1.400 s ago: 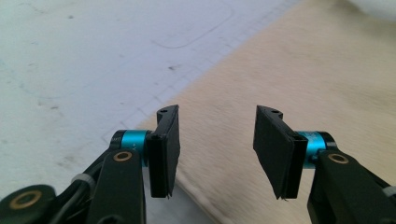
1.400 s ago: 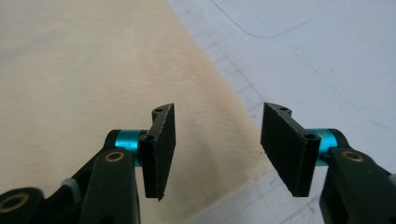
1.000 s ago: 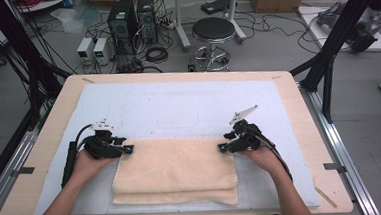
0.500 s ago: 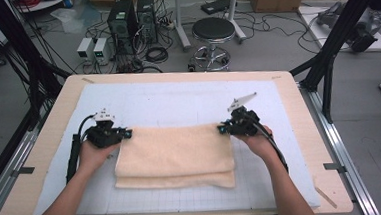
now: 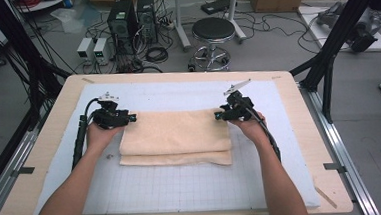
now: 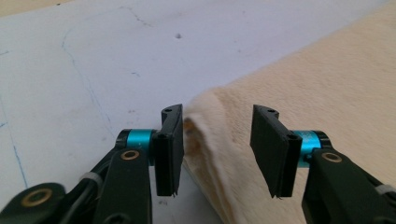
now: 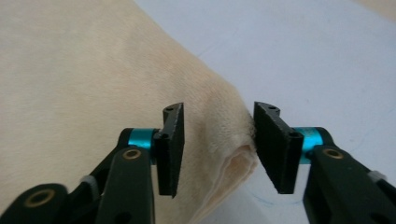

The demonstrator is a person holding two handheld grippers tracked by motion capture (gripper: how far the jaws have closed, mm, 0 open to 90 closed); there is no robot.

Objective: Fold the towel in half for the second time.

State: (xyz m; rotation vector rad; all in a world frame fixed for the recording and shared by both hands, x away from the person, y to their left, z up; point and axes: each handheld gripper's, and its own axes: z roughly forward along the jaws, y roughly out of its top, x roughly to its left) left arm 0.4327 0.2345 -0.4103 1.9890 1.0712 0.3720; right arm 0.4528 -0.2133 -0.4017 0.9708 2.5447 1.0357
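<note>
Grey floor strewn with cables, computer boxes [image 5: 132,22] and a round stool [image 5: 214,31] lies beyond the desk [image 5: 45,146], whose white gridded mat [image 5: 183,188] carries a folded cream towel [image 5: 175,138] at its middle. At the towel's far left corner the left gripper [image 6: 217,149] has just been opening its jaws, which now stand apart around the folded corner without pressing it. At the far right corner the right gripper [image 7: 218,147] has done the same, its jaws parted with the towel's edge loose between them.
</note>
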